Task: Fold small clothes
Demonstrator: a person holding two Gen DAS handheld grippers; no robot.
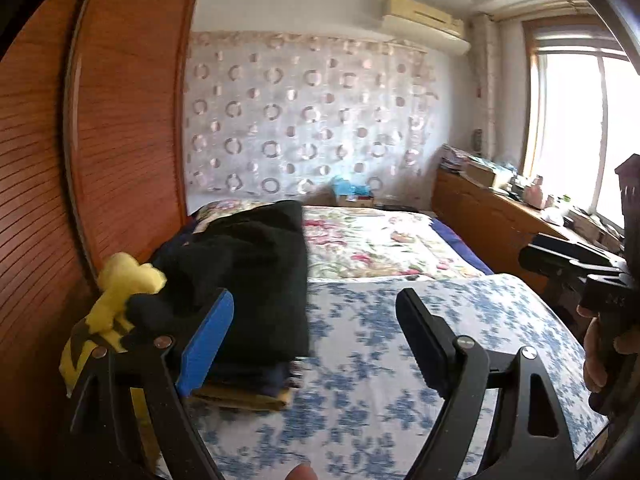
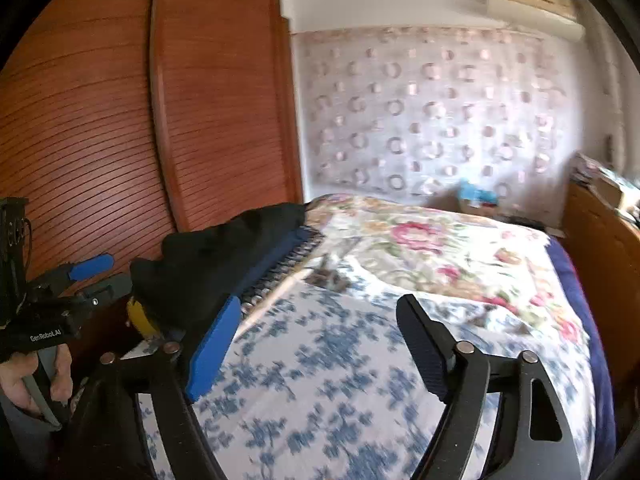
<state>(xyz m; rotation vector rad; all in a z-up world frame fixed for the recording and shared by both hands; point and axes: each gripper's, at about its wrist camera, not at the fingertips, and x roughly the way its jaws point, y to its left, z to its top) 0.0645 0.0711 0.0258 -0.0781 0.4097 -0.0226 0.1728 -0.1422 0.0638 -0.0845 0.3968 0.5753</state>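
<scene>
The left gripper is wide open and holds nothing. The right gripper is wide open too. Both hang over the blue flowered sheet, which has lots of bare room. The folded black clothes sit in a stack by the bed's left edge, beside the wooden wardrobe. The stack's long side runs toward the far wall.

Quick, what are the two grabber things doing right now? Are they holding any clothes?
Left gripper: open, holding nothing, above the blue-flowered bedsheet.
Right gripper: open, holding nothing too.
The stack of folded clothes lies untouched.
</scene>
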